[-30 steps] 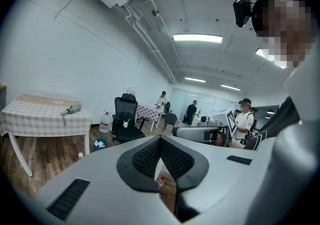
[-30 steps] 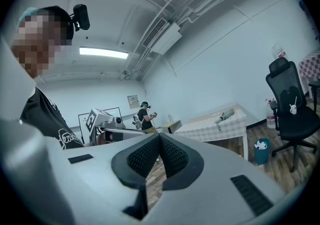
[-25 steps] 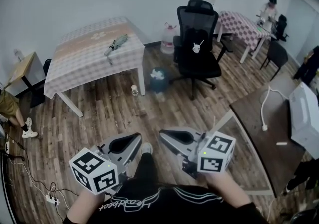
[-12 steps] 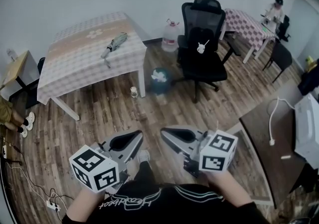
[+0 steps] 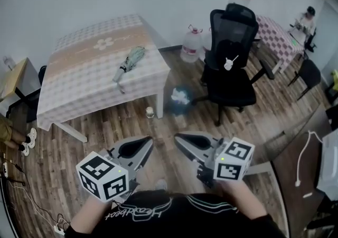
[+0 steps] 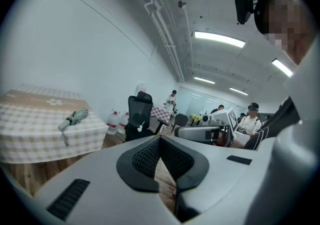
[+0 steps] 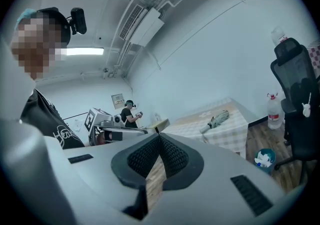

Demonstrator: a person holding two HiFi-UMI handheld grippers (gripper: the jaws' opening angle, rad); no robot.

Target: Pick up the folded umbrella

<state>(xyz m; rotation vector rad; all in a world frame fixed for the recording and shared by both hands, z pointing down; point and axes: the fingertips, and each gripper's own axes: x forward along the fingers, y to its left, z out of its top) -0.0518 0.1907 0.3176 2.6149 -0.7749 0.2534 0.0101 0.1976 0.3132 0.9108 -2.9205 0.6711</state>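
The folded grey-green umbrella (image 5: 129, 63) lies on a table with a checked cloth (image 5: 79, 81) at the upper left of the head view, its handle towards the table's front edge. My left gripper (image 5: 148, 141) and right gripper (image 5: 178, 137) are held side by side over the wooden floor, well short of the table. Both are shut with nothing in them. The umbrella (image 6: 73, 117) shows far off at the left beyond the left gripper (image 6: 160, 139). In the right gripper view the umbrella (image 7: 215, 119) lies far off, right of the right gripper (image 7: 159, 136).
A black office chair (image 5: 232, 70) stands right of the table, with water jugs (image 5: 193, 44) behind it. A blue bin (image 5: 181, 97) and a small cup (image 5: 150, 111) sit on the floor by the table's near right leg. A small wooden table (image 5: 14, 77) stands at the left.
The table and umbrella have come nearer and larger in the head view, and the chair has slid right. Both grippers stay shut and side by side.
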